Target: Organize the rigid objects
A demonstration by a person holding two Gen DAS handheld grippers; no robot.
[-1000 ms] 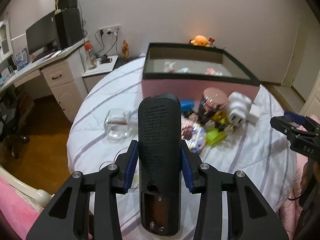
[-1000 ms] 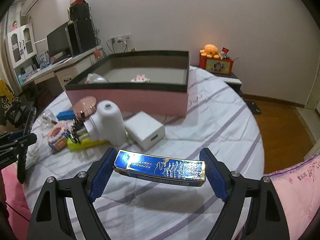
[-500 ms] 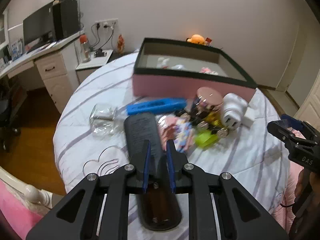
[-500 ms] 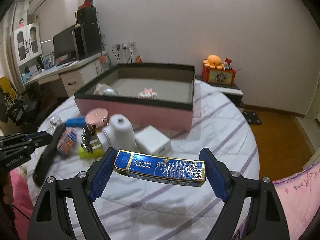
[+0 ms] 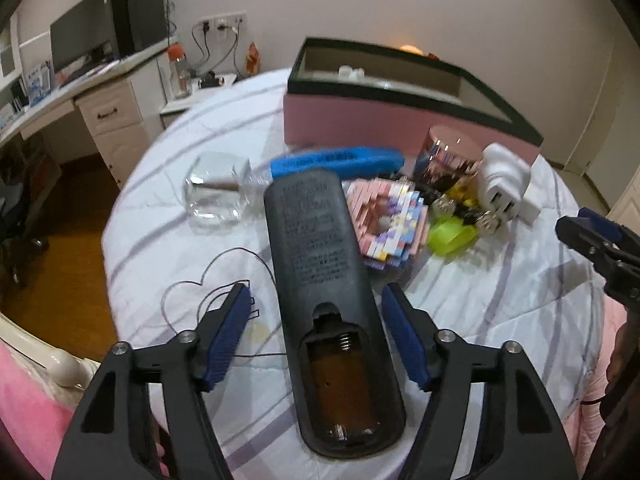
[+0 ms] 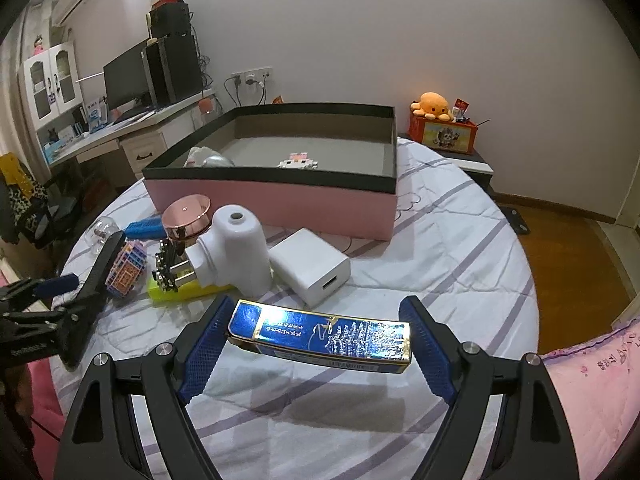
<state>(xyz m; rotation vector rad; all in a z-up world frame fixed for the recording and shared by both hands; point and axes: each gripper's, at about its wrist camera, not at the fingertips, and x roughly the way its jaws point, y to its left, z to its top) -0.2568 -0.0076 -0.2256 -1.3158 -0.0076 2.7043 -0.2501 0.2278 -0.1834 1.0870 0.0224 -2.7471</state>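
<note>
— What's the biggest thing in front of you?

— The round tabletop (image 6: 460,248) under its striped white cloth, and on its far side the pink box (image 6: 280,204) with a dark rim. A small pink-and-white block figure (image 6: 298,161) and a pale rounded item sit inside it.

— And what lies loose?

— Near the box there's a cluster: a white plug adapter (image 6: 236,252) lying over a yellow-green piece (image 5: 452,236), a white charger cube (image 6: 310,266) just beside it, a rose-gold capped jar (image 6: 187,216), a pastel brick model (image 5: 384,220), a blue bar (image 5: 336,162) and a clear glass bulb (image 5: 216,196).

— What about your left claw?

— My left claw (image 5: 316,340) is opening. The black remote control (image 5: 324,292) lies on its face between the blue pads with its battery bay uncovered, and there's a gap on both sides, so I'm not pressing it. Its far end reaches the brick model.

— And the right one?

— My right claw (image 6: 316,340) is clamped on a shiny blue tin (image 6: 320,338) by its two short ends. The tin hangs crosswise above the cloth, casting a shadow below, nearer to me than the charger cube.
</note>
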